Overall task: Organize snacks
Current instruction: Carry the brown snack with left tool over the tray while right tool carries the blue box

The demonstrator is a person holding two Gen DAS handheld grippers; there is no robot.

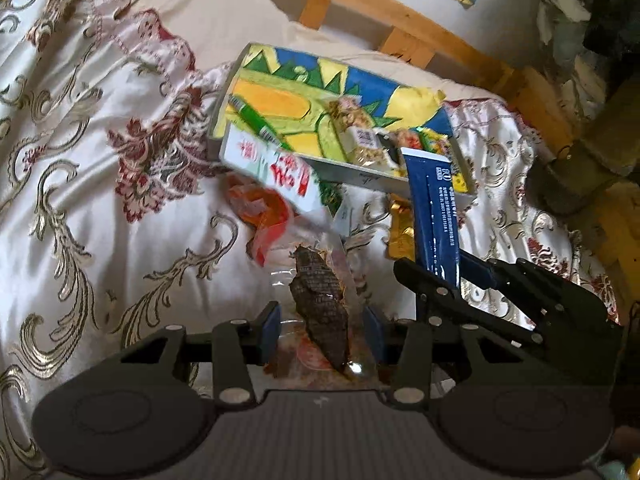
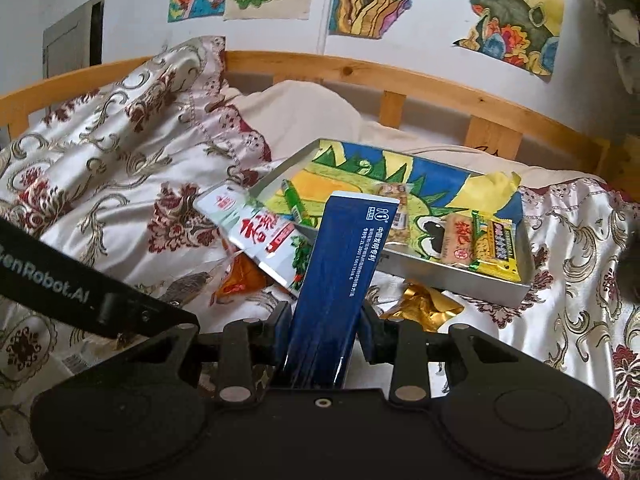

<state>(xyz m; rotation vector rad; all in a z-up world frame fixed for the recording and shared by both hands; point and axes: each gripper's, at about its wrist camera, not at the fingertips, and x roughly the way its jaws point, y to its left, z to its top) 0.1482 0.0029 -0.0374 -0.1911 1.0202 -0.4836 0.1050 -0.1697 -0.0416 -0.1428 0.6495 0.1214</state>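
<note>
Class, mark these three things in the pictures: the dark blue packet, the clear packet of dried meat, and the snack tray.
dark blue packet (image 2: 340,264): right wrist view, middle of its printed face.
clear packet of dried meat (image 1: 320,304): left wrist view, on the dark meat piece.
snack tray (image 2: 448,280): right wrist view, its grey near wall.

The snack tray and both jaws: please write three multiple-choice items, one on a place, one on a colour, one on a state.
1. Where does the green pen lie?
A. in the tray
B. on the bedspread
C. on the headboard

2. What colour is the long packet that the right jaws hold?
A. red
B. dark blue
C. gold

3. What is between the left jaws?
A. nothing
B. the gold wrapper
C. a clear packet of dark dried food

Key: A, the green pen rests inside the tray. B, the right gripper clamps a dark blue packet. C, the left gripper closes on the clear packet.
</note>
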